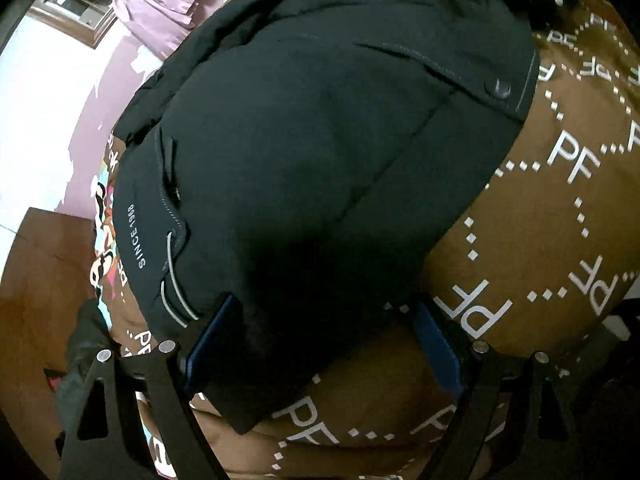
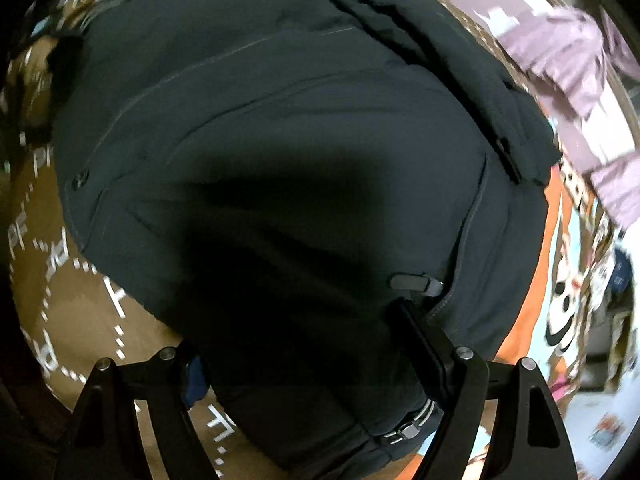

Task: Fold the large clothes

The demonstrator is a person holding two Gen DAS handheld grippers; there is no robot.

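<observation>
Your left gripper (image 1: 324,344): jaws spread wide, blue pads either side of a hanging corner of the black padded jacket (image 1: 320,140), not clamped on it. Your right gripper (image 2: 304,356): jaws also apart, straddling the jacket's (image 2: 280,160) lower edge; one finger (image 2: 424,356) lies against the fabric by a grey zipper pull (image 2: 416,282).

Jacket: matte, puffy, grey-stitched seams, snap button (image 1: 498,90), elastic cord loop (image 1: 174,280), "SINCE 1968" print. It lies bunched across the bed; its long axis cannot be told.

Surface: brown bedspread (image 1: 540,220), soft, printed with white "PF" letters and dotted diamonds; a colourful cartoon panel (image 2: 568,300) borders it.

Room: lilac garment (image 1: 168,4) heaped beyond the jacket, wooden floor (image 1: 36,280), pale wall.
</observation>
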